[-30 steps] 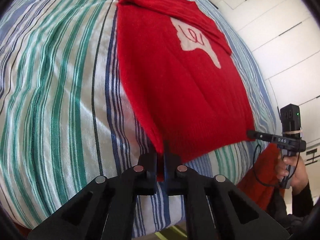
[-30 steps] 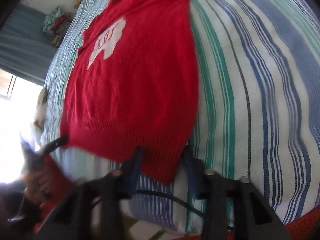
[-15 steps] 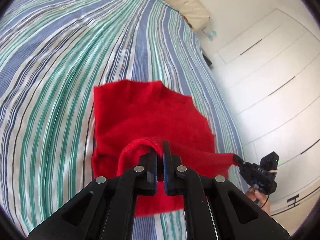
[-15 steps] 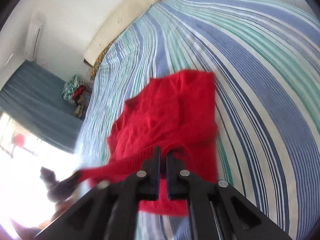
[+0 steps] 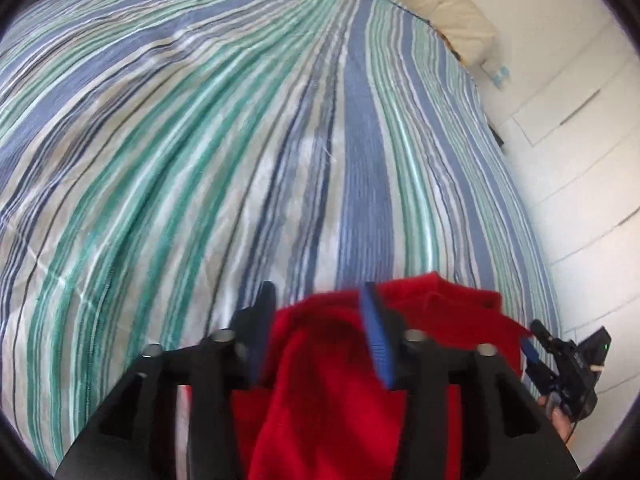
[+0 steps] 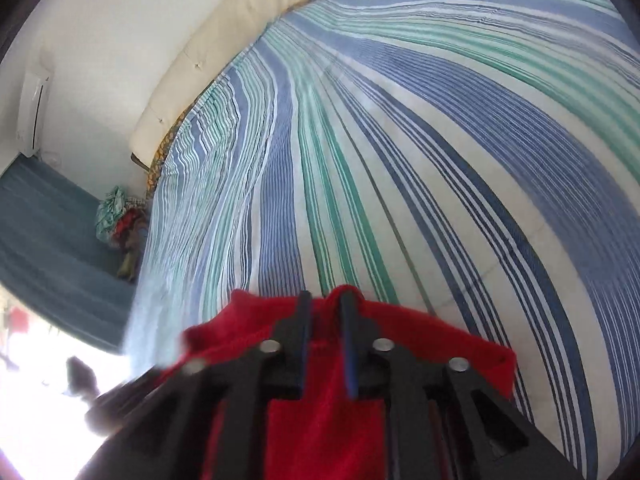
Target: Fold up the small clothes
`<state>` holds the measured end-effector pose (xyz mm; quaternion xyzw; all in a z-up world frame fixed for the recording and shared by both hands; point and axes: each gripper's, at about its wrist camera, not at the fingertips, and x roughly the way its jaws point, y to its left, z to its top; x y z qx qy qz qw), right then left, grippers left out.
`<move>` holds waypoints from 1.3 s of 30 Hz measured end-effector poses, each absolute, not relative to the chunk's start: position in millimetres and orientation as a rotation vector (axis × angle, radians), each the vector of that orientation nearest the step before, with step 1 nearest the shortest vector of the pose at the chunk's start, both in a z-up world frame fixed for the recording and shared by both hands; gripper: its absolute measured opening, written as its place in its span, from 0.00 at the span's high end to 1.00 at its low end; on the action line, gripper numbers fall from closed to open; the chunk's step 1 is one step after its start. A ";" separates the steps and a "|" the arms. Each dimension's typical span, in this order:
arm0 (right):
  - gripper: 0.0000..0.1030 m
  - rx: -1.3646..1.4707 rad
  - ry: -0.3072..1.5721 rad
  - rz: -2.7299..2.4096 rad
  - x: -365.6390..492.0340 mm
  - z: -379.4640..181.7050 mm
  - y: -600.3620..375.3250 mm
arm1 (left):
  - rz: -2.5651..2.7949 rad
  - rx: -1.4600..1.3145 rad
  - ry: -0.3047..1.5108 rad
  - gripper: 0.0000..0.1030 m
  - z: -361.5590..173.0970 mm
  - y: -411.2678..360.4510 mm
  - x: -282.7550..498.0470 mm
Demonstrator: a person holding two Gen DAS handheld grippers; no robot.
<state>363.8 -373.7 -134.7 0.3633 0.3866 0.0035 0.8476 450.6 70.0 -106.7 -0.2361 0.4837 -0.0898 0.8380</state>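
The red knit sweater (image 5: 332, 392) lies folded over itself on the striped bedspread (image 5: 280, 160), at the bottom of both views. My left gripper (image 5: 318, 292) hangs over its left end with jaws opening. Red fabric sits loose between the blue pads (image 5: 378, 344), not pinched. In the right wrist view the sweater (image 6: 432, 344) spreads under my right gripper (image 6: 326, 298), whose jaws are also opening, a ridge of knit between them. The right gripper (image 5: 532, 336) also shows at the sweater's far right edge in the left wrist view, held by a hand.
The bedspread (image 6: 400, 160) stretches far ahead to a cream pillow (image 5: 452, 12). White wardrobe doors (image 5: 580, 140) stand along the bed's right side. A pile of clothes (image 6: 120, 224) lies beside the bed at the left, next to a blue surface (image 6: 52, 240).
Both grippers carried the sweater's hem forward over its body, folding it in half and hiding the white print. Their jaws, shut on the hem half a second ago, now stand apart.
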 end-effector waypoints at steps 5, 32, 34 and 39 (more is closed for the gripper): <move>0.30 0.727 0.726 -0.035 344.8 -104.6 -387.2 | -0.147 -0.486 0.975 0.27 -94.1 92.4 423.8; 0.23 0.254 0.805 0.098 64.0 -48.5 -222.0 | -0.119 -0.035 0.922 0.08 -18.8 68.7 152.1; 0.23 0.229 0.802 0.100 56.4 -45.3 -213.9 | -0.113 -0.036 0.915 0.08 -16.8 69.8 151.3; 0.23 0.191 0.800 0.119 49.3 -41.8 -202.5 | -0.103 -0.053 0.897 0.07 -17.1 76.6 142.4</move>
